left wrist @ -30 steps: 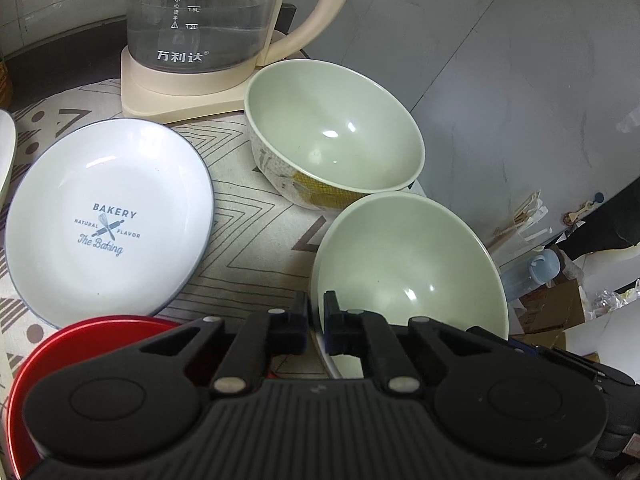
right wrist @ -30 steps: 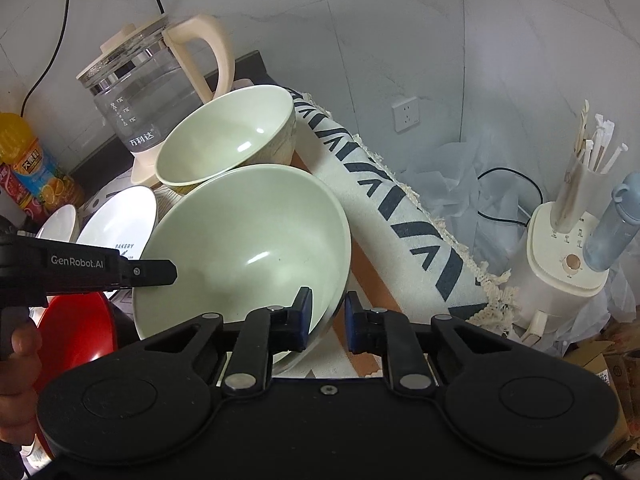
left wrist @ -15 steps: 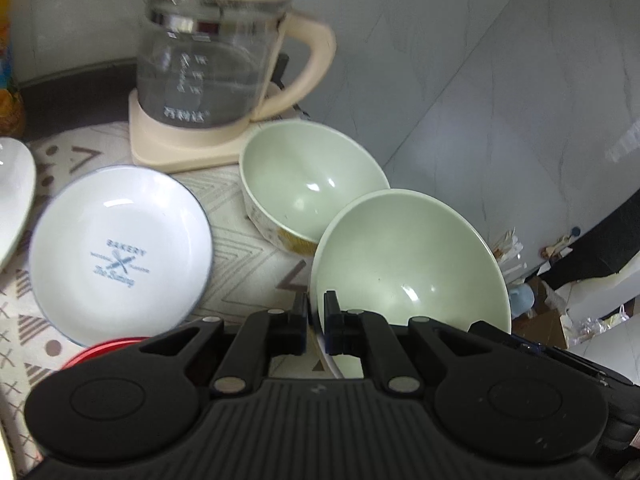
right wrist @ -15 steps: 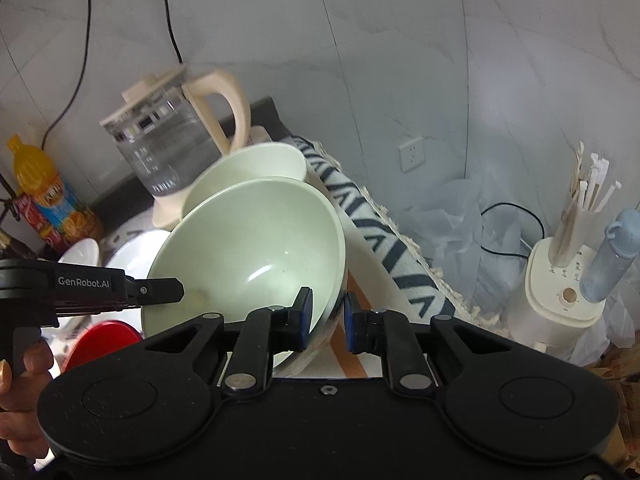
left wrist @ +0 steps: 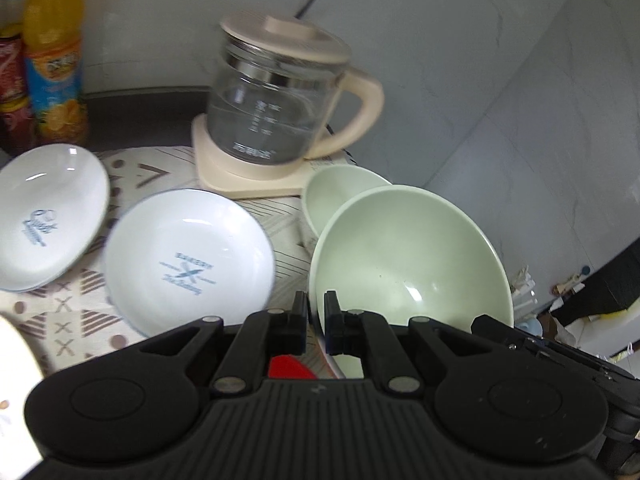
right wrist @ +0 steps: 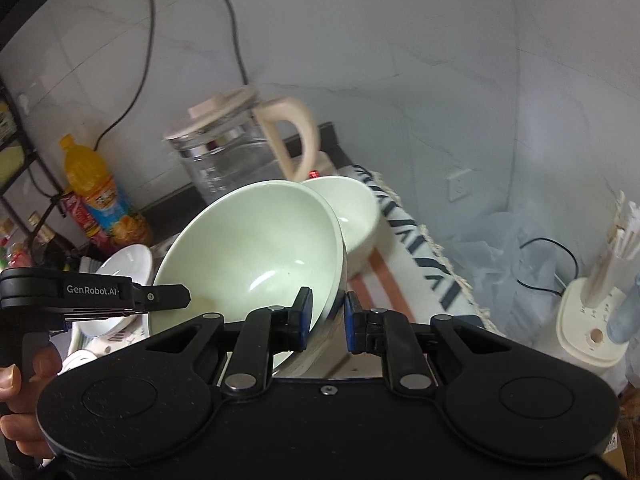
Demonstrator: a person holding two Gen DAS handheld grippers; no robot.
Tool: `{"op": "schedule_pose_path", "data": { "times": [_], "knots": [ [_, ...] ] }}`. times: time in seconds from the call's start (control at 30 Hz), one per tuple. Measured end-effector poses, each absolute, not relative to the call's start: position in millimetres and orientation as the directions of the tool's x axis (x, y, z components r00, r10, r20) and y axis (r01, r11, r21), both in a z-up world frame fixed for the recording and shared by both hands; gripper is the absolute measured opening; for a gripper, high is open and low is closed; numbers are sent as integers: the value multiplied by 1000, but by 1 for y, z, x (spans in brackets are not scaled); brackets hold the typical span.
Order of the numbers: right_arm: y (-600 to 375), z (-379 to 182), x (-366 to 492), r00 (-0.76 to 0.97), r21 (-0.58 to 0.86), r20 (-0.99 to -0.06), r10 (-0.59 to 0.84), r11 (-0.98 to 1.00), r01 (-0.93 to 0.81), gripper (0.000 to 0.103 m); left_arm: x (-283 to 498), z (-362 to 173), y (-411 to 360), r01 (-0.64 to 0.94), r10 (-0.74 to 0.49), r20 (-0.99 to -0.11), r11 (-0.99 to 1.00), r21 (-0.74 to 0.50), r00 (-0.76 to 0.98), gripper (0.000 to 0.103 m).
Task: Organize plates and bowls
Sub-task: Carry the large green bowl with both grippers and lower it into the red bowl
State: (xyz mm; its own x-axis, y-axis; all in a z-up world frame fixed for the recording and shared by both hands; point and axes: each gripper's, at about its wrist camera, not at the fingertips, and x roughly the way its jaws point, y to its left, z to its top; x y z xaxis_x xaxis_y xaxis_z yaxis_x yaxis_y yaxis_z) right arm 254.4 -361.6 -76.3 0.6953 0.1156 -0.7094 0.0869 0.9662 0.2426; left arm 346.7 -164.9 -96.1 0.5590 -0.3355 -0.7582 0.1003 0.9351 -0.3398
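Left wrist view: the left claw (left wrist: pixel 316 316) is shut on the near rim of the large green bowl (left wrist: pixel 408 264), the rim pinched between its pads. The bowl hangs tilted, clear of the patterned cloth (left wrist: pixel 72 320), in front of the second green bowl (left wrist: pixel 340 196), which sits near the counter's right edge just in front of the kettle (left wrist: pixel 276 112). Two white plates (left wrist: pixel 188 256) lie to the left on the cloth, and a sliver of red plate (left wrist: pixel 290 368) shows under the claw.

Right wrist view: the right claw (right wrist: pixel 326 316) grips the opposite rim of the same large green bowl (right wrist: pixel 256 256), its blue pads on either side of the wall. The left claw (right wrist: pixel 168 298) reaches in from the left, held by a hand (right wrist: pixel 18 400). The second green bowl (right wrist: pixel 352 216) lies just behind.

The step in hand looks like carrying the lifted bowl with both claws to nest it. The next move calls for levelling it over the second bowl, centring it, lowering gently, and releasing both claws together so it cannot tip.
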Motion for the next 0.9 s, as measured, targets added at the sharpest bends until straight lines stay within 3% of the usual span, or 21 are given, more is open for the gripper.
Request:
{"op": "schedule_pose_path", "data": {
  "times": [0.9],
  "knots": [
    [-287,-72,267,571,271,-750,335,942,-197,18,292,-97,-95,-122,-195,-803,942,-314,563,9]
  ]
}}
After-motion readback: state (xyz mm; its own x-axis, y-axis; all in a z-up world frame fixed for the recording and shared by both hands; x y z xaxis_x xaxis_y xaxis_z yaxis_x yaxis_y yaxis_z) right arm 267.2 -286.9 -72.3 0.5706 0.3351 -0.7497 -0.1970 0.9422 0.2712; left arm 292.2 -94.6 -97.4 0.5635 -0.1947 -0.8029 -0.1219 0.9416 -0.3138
